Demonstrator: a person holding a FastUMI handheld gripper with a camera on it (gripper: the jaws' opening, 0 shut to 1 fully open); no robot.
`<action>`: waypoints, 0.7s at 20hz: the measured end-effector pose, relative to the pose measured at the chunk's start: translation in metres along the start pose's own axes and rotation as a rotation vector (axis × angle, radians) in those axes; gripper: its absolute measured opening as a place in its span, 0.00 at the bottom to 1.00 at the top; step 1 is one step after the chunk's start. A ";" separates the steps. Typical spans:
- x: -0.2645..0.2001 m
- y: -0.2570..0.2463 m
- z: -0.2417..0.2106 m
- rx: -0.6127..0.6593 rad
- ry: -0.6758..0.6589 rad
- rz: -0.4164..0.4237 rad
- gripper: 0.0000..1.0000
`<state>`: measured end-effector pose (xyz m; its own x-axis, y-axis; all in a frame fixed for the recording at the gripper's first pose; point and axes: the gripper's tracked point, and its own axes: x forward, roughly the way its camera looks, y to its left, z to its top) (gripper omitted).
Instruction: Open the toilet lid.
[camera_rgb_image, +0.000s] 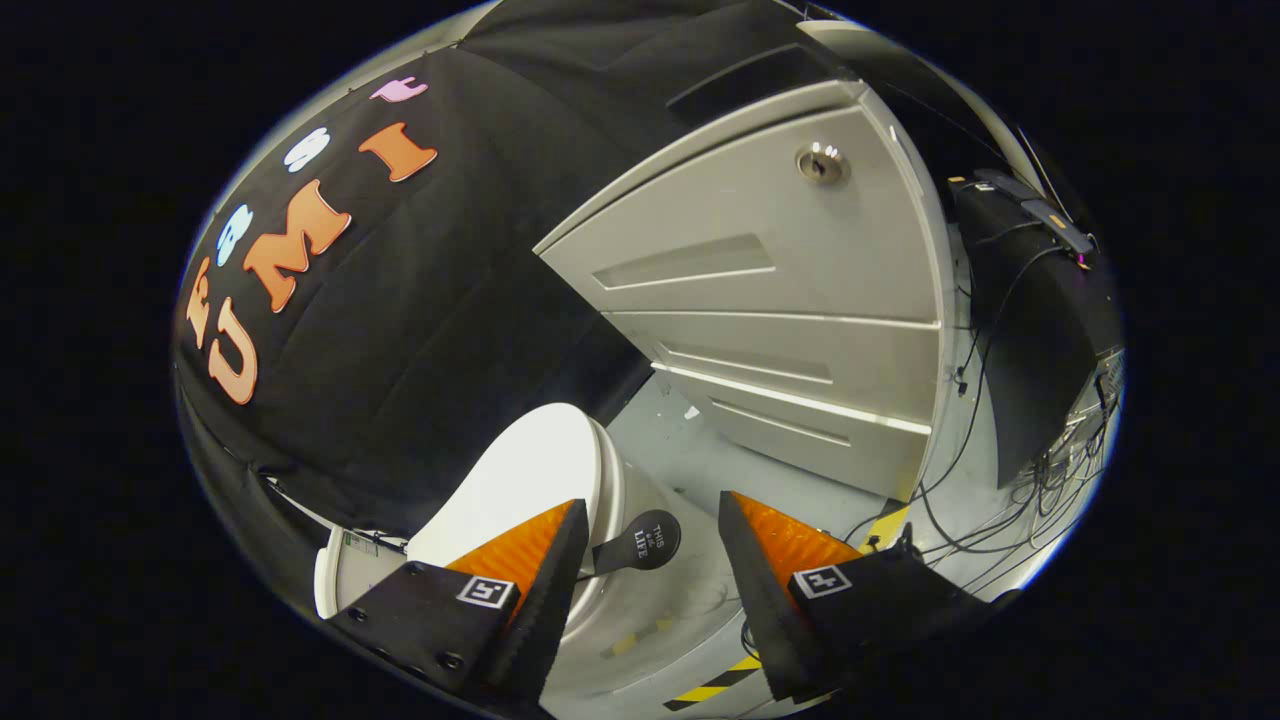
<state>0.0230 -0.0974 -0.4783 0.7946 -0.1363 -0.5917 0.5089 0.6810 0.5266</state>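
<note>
The pale grey floor (690, 455) carries everything here. On it stands the white toilet (560, 480), its lid (520, 480) raised, just ahead of the spread, empty fingers of the gripper (650, 560), with a grey drawer cabinet (780, 300) beyond and a black computer case (1040, 320) beside that. Loose black cables (1000, 510) trail over the floor near the case, and yellow-and-black striped tape (715, 690) is stuck down near the fingers.

Grey drawer cabinet (790, 290) with round lock (822, 163), beside black cloth wall (420, 330). Black computer case (1040, 330) next to cabinet, tangled cables (1010, 520) on grey floor (690, 450). Yellow-black hazard tape (715, 690).
</note>
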 end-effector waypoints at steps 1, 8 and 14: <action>0.004 0.000 -0.005 0.005 0.021 0.002 0.86; 0.019 0.004 -0.039 0.178 0.223 0.050 0.64; 0.012 0.006 -0.038 0.268 0.262 0.074 0.25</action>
<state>0.0234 -0.0674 -0.5056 0.7383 0.1181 -0.6641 0.5497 0.4652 0.6938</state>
